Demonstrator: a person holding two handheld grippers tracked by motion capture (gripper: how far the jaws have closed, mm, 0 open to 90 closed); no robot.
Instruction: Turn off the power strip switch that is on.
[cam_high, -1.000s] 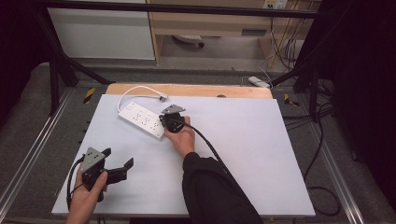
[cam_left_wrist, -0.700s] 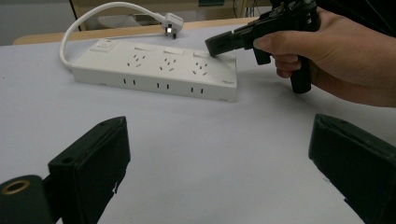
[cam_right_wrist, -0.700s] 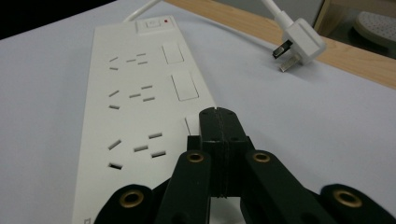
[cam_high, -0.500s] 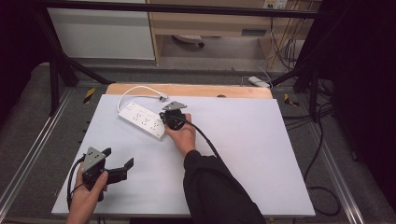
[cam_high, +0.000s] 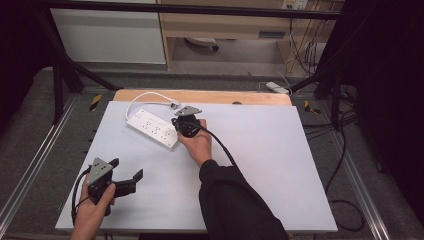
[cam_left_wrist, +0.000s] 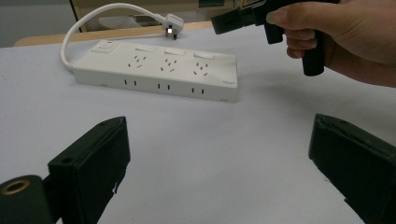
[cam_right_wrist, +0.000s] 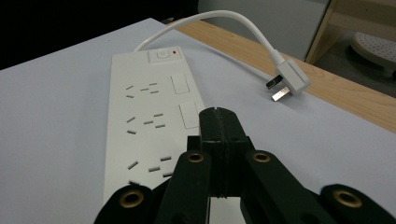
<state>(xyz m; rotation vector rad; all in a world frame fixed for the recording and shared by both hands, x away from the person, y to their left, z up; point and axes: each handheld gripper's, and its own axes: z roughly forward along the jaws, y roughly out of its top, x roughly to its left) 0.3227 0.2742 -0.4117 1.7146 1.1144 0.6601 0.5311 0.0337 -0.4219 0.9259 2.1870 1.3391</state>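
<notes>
Right gripper (cam_right_wrist: 218, 140), jaws pressed together and empty, poised over power strip (cam_high: 152, 129), likely to press a switch; left gripper (cam_high: 125, 181) well back from strip, jaws wide apart.

right arm: dark sleeve (cam_high: 235, 200) | tongs (cam_high: 125, 181): black, grey plate, black cable

High view: fixed above person's side, faces forward and down, takes in whole white table (cam_high: 280, 165) from far.

Left gripper view: low over table, close, looks between own parted jaws across surface toward power strip (cam_left_wrist: 156, 70) and right hand (cam_left_wrist: 345, 32).

Right gripper view: very near, looks down along own closed jaws onto power strip (cam_right_wrist: 149, 112) and plug (cam_right_wrist: 290, 79).

All three views share power strip (cam_high: 152, 129).
</notes>
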